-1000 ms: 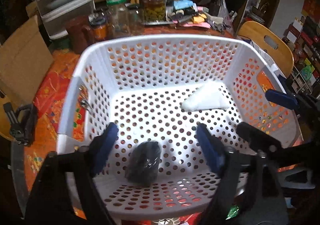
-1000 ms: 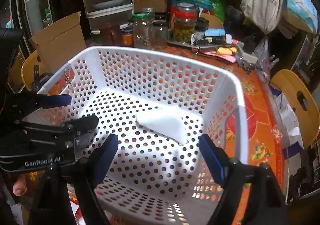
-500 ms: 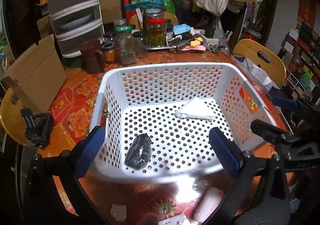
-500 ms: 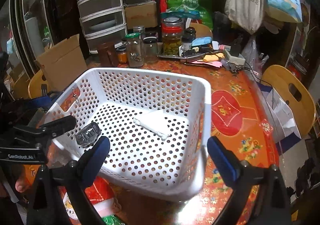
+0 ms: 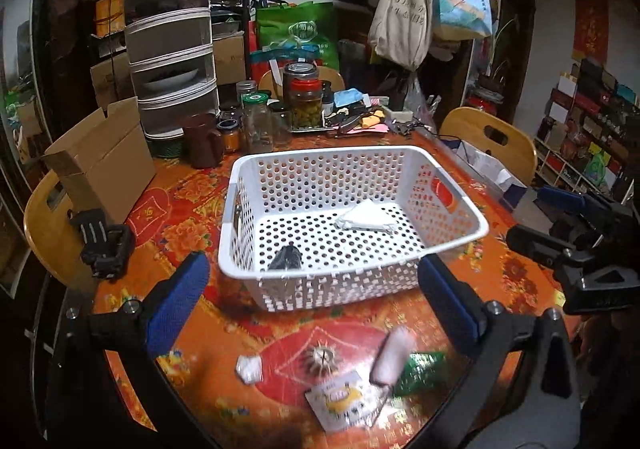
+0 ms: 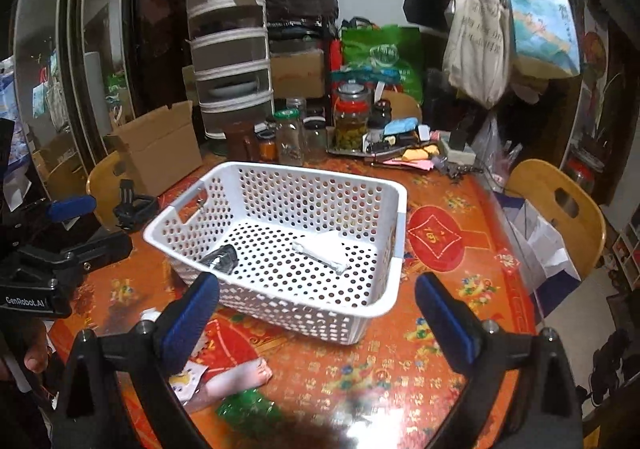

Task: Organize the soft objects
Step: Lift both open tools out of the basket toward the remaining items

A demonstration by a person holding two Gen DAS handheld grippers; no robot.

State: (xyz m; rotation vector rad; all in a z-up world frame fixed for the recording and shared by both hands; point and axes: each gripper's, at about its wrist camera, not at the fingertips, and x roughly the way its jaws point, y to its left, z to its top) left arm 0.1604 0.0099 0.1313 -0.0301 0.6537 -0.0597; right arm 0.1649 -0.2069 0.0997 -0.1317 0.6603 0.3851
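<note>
On the patterned orange tabletop (image 5: 192, 205): a white perforated plastic basket (image 5: 328, 169), holding a folded white cloth (image 5: 366, 218) toward the back right and a dark rolled bundle (image 5: 287, 258) front left. Behind it, glass jars (image 5: 262, 125).

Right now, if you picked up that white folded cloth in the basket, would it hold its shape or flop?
Probably flop: the white cloth lies flat and creased on the basket floor, so a pinch at one edge would likely let it unfold and droop. It looks thin, so likely light. It has no round side, so it should not roll.
</note>
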